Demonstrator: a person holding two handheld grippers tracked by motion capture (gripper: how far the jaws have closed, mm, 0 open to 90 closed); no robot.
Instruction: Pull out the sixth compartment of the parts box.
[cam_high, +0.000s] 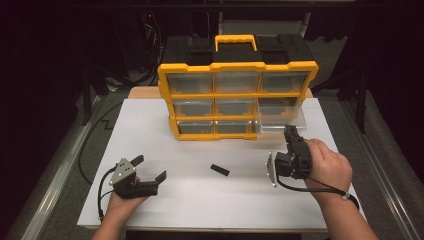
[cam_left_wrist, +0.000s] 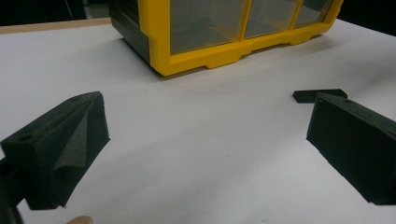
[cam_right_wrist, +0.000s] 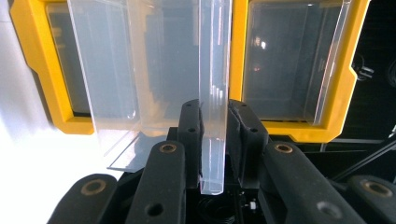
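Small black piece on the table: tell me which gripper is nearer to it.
Left, narrowly. The left gripper lies open to the left of the small black piece; the right gripper is up-right, clamped on the clear drawer.

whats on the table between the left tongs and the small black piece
Nothing: in the high view, bare white table separates the open left tongs from the small black piece.

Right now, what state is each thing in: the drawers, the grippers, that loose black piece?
Organizer: upright on the table.
Bottom-right drawer: pulled part-way out, clear, looks empty.
Other drawers: pushed in.
Right gripper: jaws closed on the pulled-out drawer's front lip.
Left gripper: jaws wide open, holding nothing, low over the table.
Small black piece: lying loose on the table between the grippers, untouched.
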